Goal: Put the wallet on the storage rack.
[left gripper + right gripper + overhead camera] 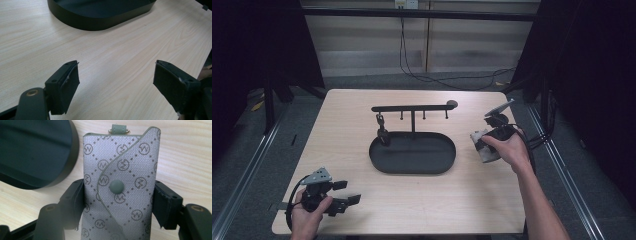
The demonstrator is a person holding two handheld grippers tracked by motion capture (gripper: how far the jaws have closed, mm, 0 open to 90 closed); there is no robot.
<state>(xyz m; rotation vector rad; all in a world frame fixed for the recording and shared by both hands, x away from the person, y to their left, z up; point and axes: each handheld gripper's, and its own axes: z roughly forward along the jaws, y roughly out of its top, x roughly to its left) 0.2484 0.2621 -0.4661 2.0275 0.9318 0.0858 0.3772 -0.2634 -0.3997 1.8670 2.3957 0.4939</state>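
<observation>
High view: a light wooden table (362, 115) bearing, at its centre, a black oval tray (412, 154) from which a post rises to a horizontal bar with small hooks, the hook stand (413, 107); a small dark item (382, 131) hangs from the left end of the bar, too small to identify. At the right side of the table the right gripper (480, 145) is clamped across a grey patterned key case (483, 146), which sits just right of the tray and apart from it. In the right gripper view the case (121, 185) stands lengthwise between the two black jaws, whose pads press on its two long edges; its curved flap is fastened by a round grey snap (116, 187), a small metal-pinned loop (118, 129) projects from its far end, and the tray's rounded wall (62, 165) lies to the left. At the near left corner of the table the left gripper (347, 192) is held low with its jaws spread wide and nothing between them; in the left gripper view (116, 82) bare wood shows between the pads, with the tray (100, 17) farther off.
</observation>
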